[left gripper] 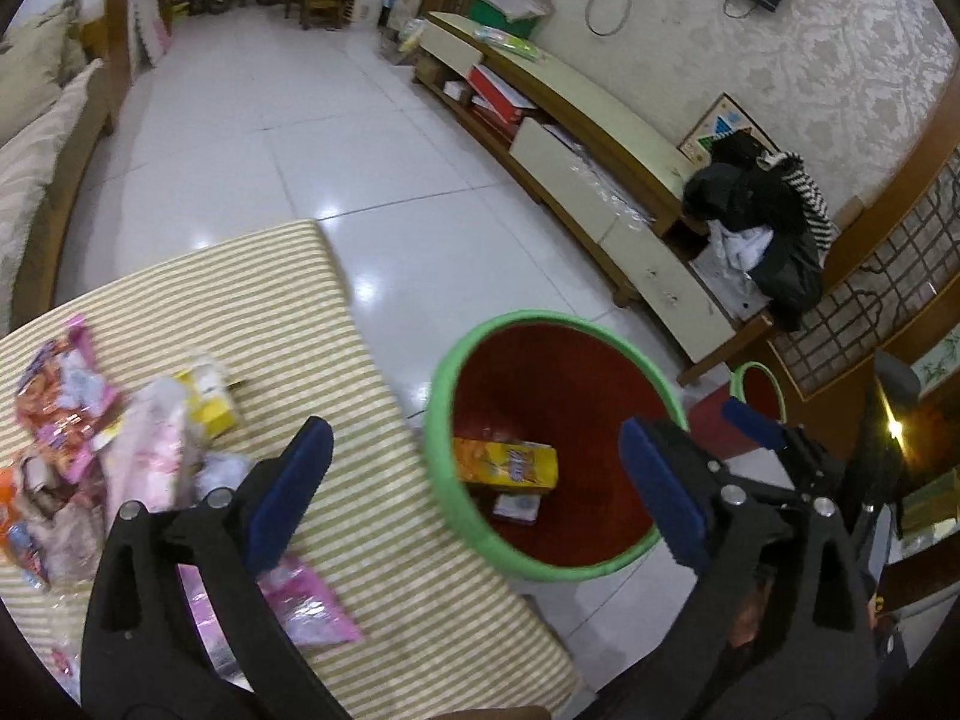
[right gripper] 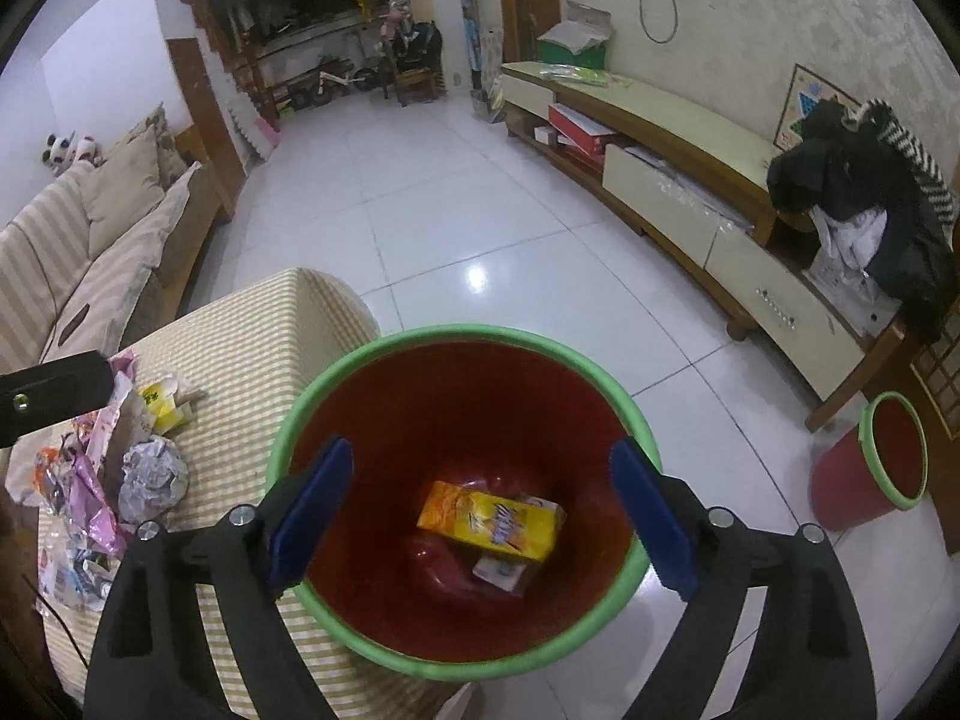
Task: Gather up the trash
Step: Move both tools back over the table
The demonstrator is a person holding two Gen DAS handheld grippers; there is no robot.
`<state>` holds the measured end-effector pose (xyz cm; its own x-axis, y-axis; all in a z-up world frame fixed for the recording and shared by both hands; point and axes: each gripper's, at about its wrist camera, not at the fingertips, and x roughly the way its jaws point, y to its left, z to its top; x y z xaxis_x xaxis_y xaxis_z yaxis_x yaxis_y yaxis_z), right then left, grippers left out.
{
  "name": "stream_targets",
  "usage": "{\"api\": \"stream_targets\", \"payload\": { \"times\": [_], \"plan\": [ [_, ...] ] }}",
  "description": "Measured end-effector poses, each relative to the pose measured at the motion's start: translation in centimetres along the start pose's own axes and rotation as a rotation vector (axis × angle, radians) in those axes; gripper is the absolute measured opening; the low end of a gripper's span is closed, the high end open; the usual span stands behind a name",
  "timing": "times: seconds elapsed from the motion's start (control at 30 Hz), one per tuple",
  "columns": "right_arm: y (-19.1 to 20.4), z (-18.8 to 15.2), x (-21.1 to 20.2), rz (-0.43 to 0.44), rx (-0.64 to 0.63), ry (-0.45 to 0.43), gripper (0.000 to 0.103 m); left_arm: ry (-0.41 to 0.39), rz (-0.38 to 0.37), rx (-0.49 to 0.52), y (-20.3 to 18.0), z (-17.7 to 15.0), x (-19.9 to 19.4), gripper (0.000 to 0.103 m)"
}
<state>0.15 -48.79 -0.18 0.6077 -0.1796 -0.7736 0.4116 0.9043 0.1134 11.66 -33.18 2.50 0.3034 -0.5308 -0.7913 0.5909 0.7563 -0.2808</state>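
A red bin with a green rim [left gripper: 441, 420] [right gripper: 288, 420] stands on the floor beside the striped table [left gripper: 276, 312] [right gripper: 252, 336]. A yellow-orange carton [left gripper: 507, 463] [right gripper: 489, 519] and a small white packet [right gripper: 501, 570] lie in its bottom. Trash lies on the table: pink wrappers [left gripper: 66, 396] [right gripper: 90, 492], a yellow carton [left gripper: 210, 396] [right gripper: 159, 405], a crumpled grey paper ball [right gripper: 153, 477]. My left gripper [left gripper: 477, 498] is open and empty, between table edge and bin. My right gripper [right gripper: 480, 516] is open and empty above the bin mouth; it also shows in the left wrist view [left gripper: 756, 426].
A second red bin [right gripper: 864, 474] [left gripper: 759, 390] stands at the right by a long low TV cabinet [right gripper: 690, 180] [left gripper: 600, 138] with dark clothes [right gripper: 864, 192] piled on its end. A sofa [right gripper: 90, 240] lies left. White tiled floor [right gripper: 450, 210] stretches ahead.
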Motion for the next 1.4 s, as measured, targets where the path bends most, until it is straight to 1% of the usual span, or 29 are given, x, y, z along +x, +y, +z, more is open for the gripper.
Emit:
{"api": "stream_targets", "payload": {
  "times": [0.13,0.37,0.6,0.73,0.87,1.03,1.2,1.4],
  "plan": [
    [1.5,-0.3,-0.1,0.039,-0.019,0.003,0.086,-0.028,0.038,-0.016,1.9,-1.2,-2.1,0.097],
    [5.6,-1.6,-1.2,0.09,-0.083,-0.008,0.09,-0.076,0.116,-0.03,6.1,-4.1,-6.5,0.098],
    [10.3,-3.2,-1.7,0.146,-0.13,0.012,0.09,-0.103,0.174,-0.144,12.2,-7.8,-10.6,0.098],
    [13.2,-4.5,-1.9,0.167,-0.18,0.031,0.091,-0.119,0.21,-0.188,15.1,-10.2,-12.6,0.098],
    [15.5,-5.4,-2.3,0.184,-0.213,0.043,0.091,-0.137,0.216,-0.243,17.4,-12.2,-14.2,0.098],
    [18.1,-7.1,-2.9,0.199,-0.267,0.07,0.091,-0.145,0.226,-0.28,20.3,-15.0,-15.6,0.098],
    [19.7,-8.0,-4.3,0.186,-0.323,0.066,0.091,-0.141,0.213,-0.304,21.7,-16.9,-16.4,0.098],
    [20.5,-8.4,-5.8,0.178,-0.329,0.037,0.091,-0.156,0.198,-0.296,22.2,-17.7,-17.6,0.098]
  ]
}}
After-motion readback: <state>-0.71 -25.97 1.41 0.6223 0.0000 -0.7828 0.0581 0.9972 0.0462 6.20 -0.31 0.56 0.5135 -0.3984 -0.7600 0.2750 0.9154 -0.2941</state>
